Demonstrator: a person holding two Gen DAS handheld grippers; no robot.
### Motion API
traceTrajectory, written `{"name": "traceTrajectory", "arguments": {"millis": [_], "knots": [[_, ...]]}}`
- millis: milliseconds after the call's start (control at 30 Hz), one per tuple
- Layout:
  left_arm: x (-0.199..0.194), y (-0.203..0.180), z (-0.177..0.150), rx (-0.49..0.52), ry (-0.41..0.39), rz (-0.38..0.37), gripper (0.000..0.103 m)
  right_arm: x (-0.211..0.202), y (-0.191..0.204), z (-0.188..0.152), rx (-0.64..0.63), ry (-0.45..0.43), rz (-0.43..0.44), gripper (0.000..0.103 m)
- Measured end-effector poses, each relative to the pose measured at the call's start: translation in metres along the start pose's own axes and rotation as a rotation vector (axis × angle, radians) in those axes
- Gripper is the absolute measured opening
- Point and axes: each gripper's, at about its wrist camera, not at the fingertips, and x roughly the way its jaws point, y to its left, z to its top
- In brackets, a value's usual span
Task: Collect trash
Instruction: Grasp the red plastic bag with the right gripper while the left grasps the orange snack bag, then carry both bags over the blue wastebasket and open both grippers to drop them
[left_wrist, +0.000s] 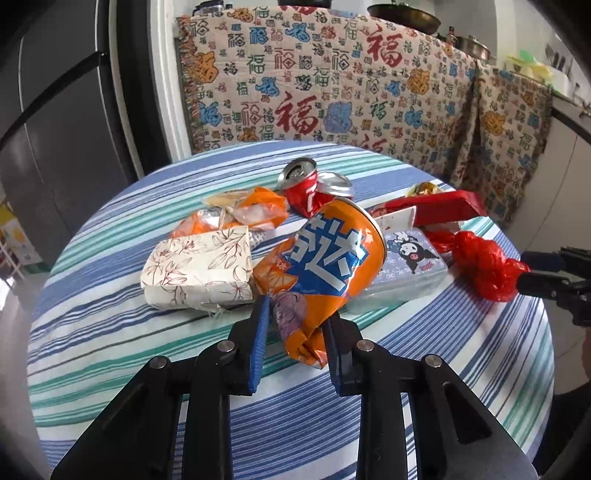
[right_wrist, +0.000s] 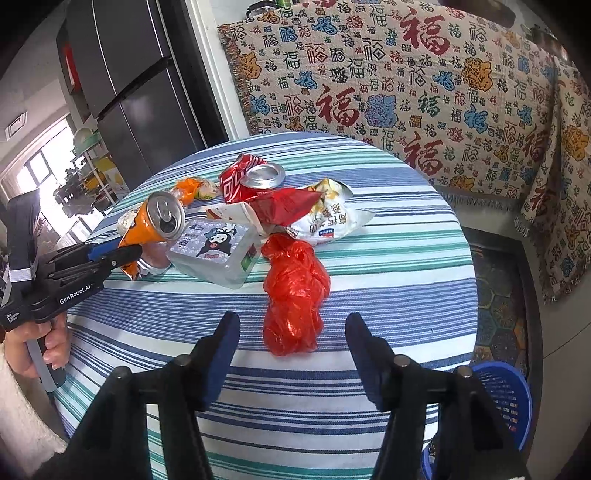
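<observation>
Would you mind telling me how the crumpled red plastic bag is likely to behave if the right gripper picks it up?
The red plastic bag looks thin and bunched, so it would probably be floppy and sag. It seems very light for its bulk. Its glossy film may slip between the fingers of the right gripper, which stands open around its near end.

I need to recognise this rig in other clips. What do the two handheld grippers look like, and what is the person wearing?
Both grippers are black linkage frames with silver pivot pins and blue-padded fingers. The left gripper bears white "GenRobot.AI" lettering, a small white label, a pale band and a grey-and-black pistol handle. The right gripper looks the same from behind. A white fluffy sleeve covers the left arm.
</observation>
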Motion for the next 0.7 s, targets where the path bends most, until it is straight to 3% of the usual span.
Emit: {"name": "traceTrajectory", "arguments": {"millis": [300,333,367,700], "knots": [[-0.012,0.006,-0.004,0.0,-0.012,-0.016,0.023,0.025,0.021,0.007,-0.101,0.05,-0.034,0.061],[-0.012,0.006,-0.003,0.002,-0.015,-0.013,0.022,0.029,0.019,0.009,-0.092,0.057,-0.051,0.055],[-0.013,0.006,-0.003,-0.002,-0.015,-0.018,0.021,0.031,0.017,0.009,-0.08,0.07,-0.056,0.023],[-0.042,0.01,-0.002,-0.078,-0.064,-0.084,0.02,-0.006,0.008,0.006,-0.001,0.04,-0.013,0.023]]}}
